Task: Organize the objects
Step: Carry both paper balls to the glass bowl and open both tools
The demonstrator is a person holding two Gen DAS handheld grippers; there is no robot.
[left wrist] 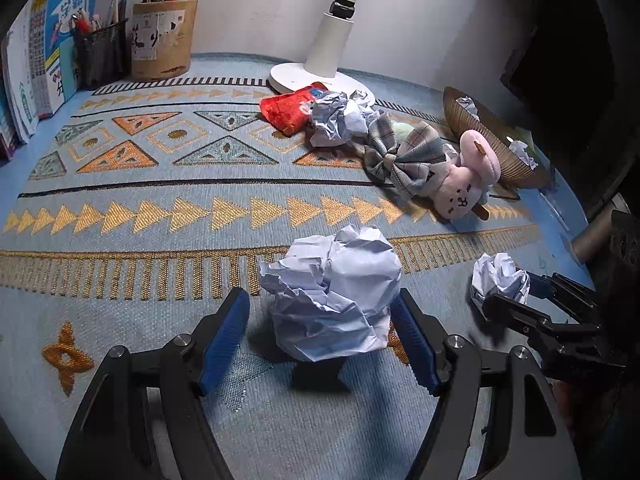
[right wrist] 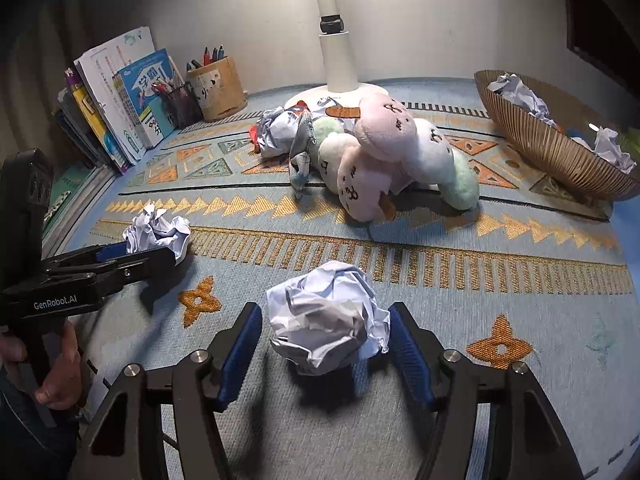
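A large crumpled white paper ball [left wrist: 332,300] lies on the patterned mat between the blue pads of my left gripper [left wrist: 320,296], which is open with a gap at the left pad. A smaller paper ball [right wrist: 328,316] sits between the fingers of my right gripper [right wrist: 325,308], also open, with neither pad pressing on it. Each gripper shows in the other's view: the right gripper [left wrist: 512,292] around its ball [left wrist: 500,280], the left gripper [right wrist: 148,254] at its ball [right wrist: 158,232]. A brown woven bowl [right wrist: 536,144] at the right holds crumpled papers [right wrist: 520,92].
Mid-mat lie a pink plush rabbit [left wrist: 468,184], a plaid bow [left wrist: 404,152], a red pouch [left wrist: 292,108] and another paper wad [left wrist: 340,120]. Behind them stands a white lamp base [left wrist: 304,76]. Pen cups [left wrist: 164,40] and books [left wrist: 48,60] line the back left. A hand [right wrist: 56,372] holds the left gripper.
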